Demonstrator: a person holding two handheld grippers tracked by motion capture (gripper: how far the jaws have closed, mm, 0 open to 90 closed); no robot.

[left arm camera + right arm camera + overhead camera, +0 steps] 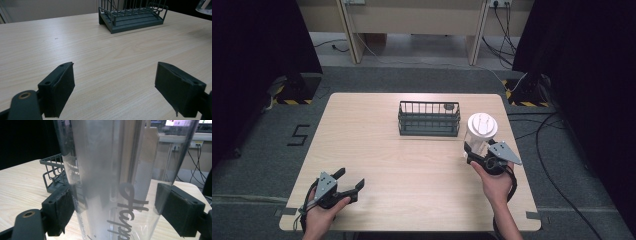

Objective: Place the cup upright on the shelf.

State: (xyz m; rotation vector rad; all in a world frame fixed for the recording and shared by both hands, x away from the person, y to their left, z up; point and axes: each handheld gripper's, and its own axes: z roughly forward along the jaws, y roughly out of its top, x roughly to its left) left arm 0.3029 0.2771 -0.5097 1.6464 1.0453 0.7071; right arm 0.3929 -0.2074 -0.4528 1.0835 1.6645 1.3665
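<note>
Near edge of the light wooden table (412,165): the left gripper (349,181) rests low by the left front corner, released, jaws spread wide with bare tabletop between them, as the left gripper view confirms. It carries nothing.

Right side, mid-depth: the right gripper (113,205) brackets the lower body of a tall clear plastic cup with a white lid (481,134). In the right gripper view the cup wall (110,182) stands between the two pads; the left pad touches or nearly touches it, while a narrow gap seems to remain at the right pad. Whether the grip is fully clenched cannot be told. The cup stands upright near the right edge of the table, just right of the rack.

Far centre: a dark grey wire rack with a solid base (429,119) stands on the table, apparently empty apart from a small dark item at its far right corner.

Step in hand, as judged: securing the cup. The next move calls for firm, even closure on the thin wall without crushing it, then a vertical lift, keeping the cup upright, and a leftward transfer towards the rack.
</note>
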